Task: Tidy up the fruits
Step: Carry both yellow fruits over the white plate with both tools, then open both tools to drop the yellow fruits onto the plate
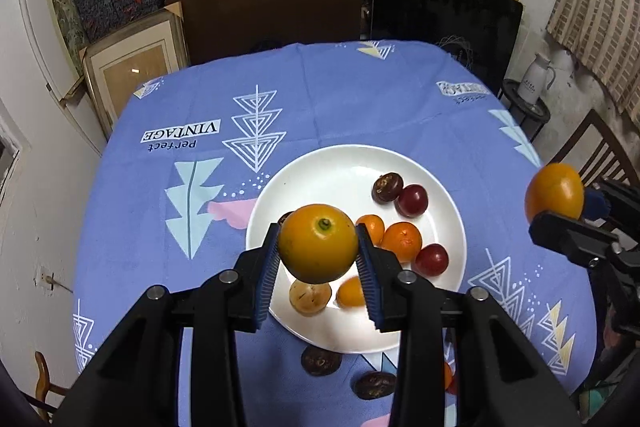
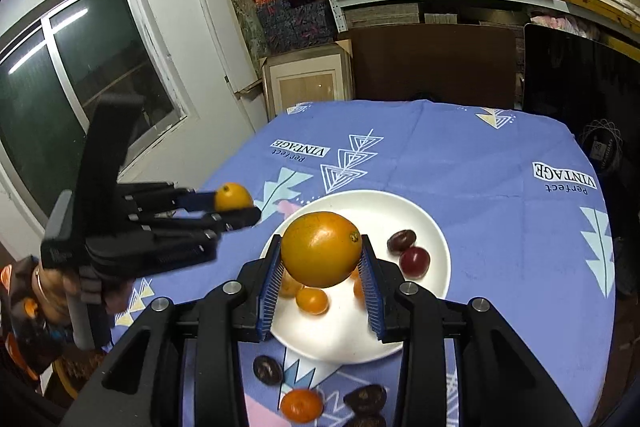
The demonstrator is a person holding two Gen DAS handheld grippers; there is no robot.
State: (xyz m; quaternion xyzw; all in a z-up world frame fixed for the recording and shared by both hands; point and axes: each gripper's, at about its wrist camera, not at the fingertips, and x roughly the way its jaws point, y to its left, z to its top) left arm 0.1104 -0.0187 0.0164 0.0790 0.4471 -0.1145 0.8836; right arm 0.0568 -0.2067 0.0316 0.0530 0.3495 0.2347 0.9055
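My left gripper (image 1: 318, 231) is shut on a round orange (image 1: 318, 247), held in the air above the white plate (image 1: 340, 163). My right gripper (image 2: 320, 242) is shut on a second, larger orange (image 2: 320, 255) over the same plate (image 2: 424, 215). Each gripper shows in the other's view: the right gripper (image 1: 560, 211) with its orange (image 1: 554, 193) at the right edge, the left gripper (image 2: 238, 207) with its orange (image 2: 233, 195) at the left. The plate holds several small fruits: a tangerine (image 1: 402, 241), red plums (image 1: 412, 201), a dark passion fruit (image 1: 387, 187).
The plate lies on a blue patterned tablecloth (image 1: 360, 99). Loose on the cloth near the front edge lie dark fruits (image 1: 321, 361) (image 2: 267, 369) and a tangerine (image 2: 301, 404). A person's hand (image 2: 116, 297) holds the left gripper's handle. Shelves, frames and a window stand behind.
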